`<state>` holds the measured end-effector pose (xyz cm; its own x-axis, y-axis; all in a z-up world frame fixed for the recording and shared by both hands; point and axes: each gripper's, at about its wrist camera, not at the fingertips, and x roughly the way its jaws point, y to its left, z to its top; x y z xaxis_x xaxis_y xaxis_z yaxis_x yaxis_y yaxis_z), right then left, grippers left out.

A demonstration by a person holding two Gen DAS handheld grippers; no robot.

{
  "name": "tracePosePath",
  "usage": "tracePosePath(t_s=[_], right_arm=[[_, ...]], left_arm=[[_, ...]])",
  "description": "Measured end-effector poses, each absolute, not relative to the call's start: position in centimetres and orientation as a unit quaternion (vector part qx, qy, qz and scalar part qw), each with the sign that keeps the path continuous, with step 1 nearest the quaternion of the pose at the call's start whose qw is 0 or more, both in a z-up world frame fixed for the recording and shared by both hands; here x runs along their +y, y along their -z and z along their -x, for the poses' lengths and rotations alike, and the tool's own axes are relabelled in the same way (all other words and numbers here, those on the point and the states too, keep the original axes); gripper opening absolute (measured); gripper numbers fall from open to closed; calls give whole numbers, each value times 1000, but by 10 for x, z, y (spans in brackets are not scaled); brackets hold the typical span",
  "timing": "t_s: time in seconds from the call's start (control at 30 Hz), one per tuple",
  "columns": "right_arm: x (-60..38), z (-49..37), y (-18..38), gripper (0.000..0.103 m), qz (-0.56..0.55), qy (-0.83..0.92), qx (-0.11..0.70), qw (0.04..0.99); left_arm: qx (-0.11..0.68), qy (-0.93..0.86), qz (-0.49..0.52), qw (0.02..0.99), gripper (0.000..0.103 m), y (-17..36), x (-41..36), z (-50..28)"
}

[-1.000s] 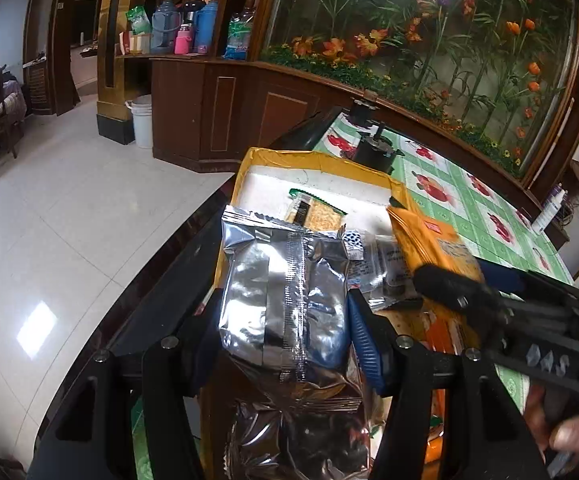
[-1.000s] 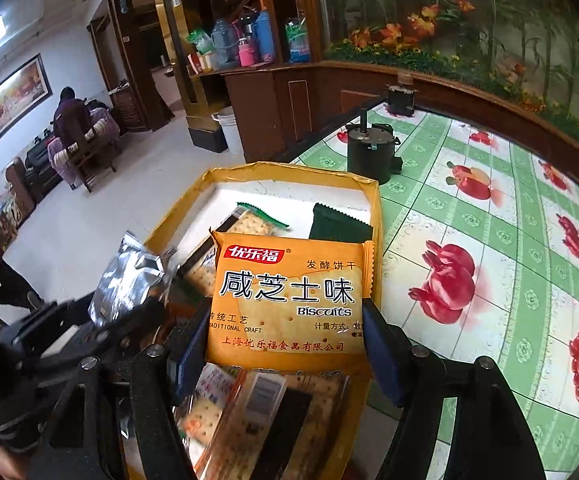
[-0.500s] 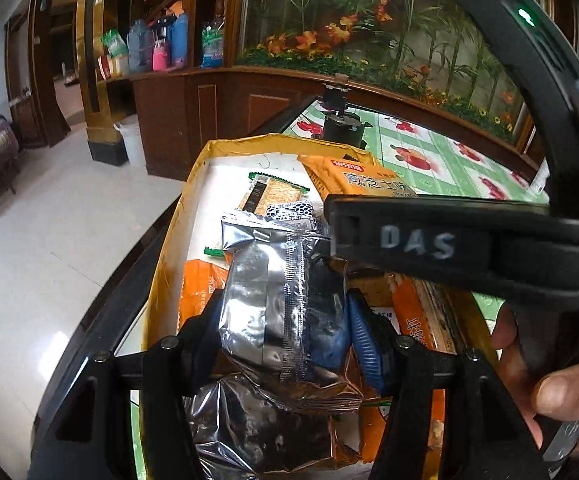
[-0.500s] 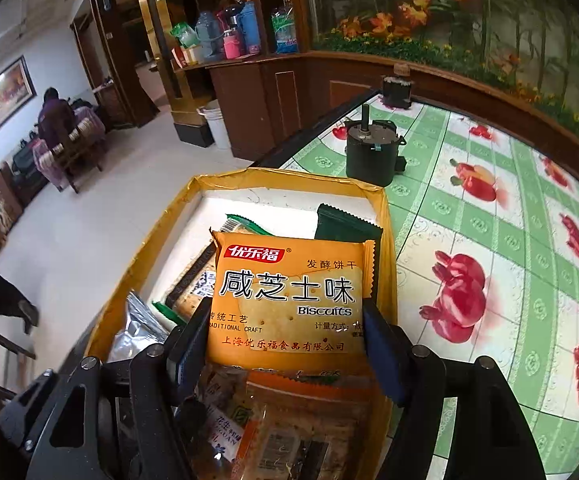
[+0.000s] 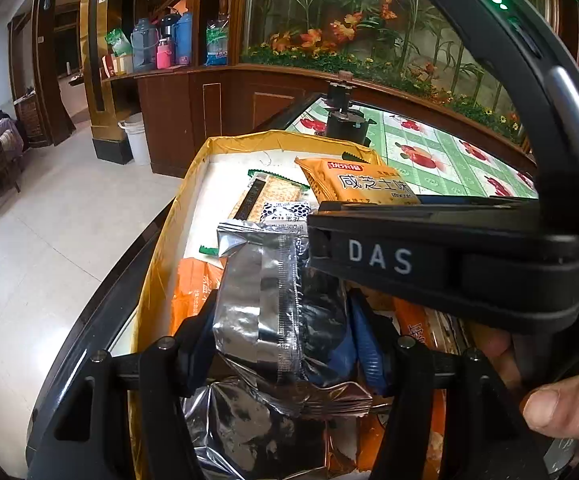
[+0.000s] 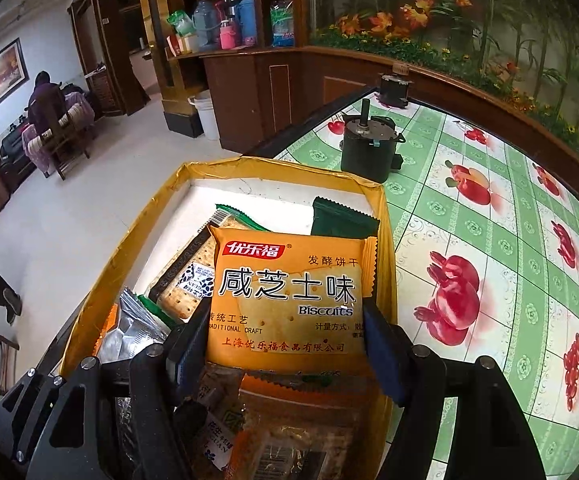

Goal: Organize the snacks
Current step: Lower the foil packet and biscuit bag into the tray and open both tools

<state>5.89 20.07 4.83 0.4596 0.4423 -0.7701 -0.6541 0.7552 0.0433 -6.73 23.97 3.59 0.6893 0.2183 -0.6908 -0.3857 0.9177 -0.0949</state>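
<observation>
The orange biscuit pack [image 6: 289, 296] carries a red banner reading "优乐福", then "发酵饼干", large black "咸芝士味", "Biscuits", "传统工艺", "TRADITIONAL CRAFT", "计量方式" and, along its near edge, "上海优乐福食品有限公司". In the left view the same pack [image 5: 363, 182] shows "优乐福" and "咸芝士味". The black device [image 5: 441, 258] on the right there bears white letters "DAS". A near wrapper [image 6: 214, 436] reads "GUAN"; other small print is illegible.

Green fruit-print table [image 6: 469, 240] carries yellow box [image 6: 387, 216], black motor [image 6: 367, 152].
</observation>
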Motion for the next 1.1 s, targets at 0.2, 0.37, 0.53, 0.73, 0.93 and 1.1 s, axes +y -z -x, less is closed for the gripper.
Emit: tracePosePath(t_s=[0.2, 0.37, 0.53, 0.73, 0.93, 1.1], right_arm=[[203, -59, -48, 75, 134, -321, 405, 845], [204, -55, -49, 79, 136, -319, 403, 847], [204, -50, -49, 82, 145, -316, 400, 848], [200, -46, -51, 84, 134, -319, 402, 848], [194, -40, -57, 86, 118, -326, 402, 847], [187, -32, -67, 88, 111, -331, 390, 852]], left_arm=[[357, -170, 117, 911, 63, -35, 240, 65], [356, -174, 117, 911, 69, -35, 240, 65], [356, -175, 120, 910, 76, -35, 241, 66], [356, -169, 124, 911, 85, -36, 241, 66], [355, -164, 125, 912, 92, -36, 239, 68], [352, -167, 116, 914, 96, -38, 232, 71]])
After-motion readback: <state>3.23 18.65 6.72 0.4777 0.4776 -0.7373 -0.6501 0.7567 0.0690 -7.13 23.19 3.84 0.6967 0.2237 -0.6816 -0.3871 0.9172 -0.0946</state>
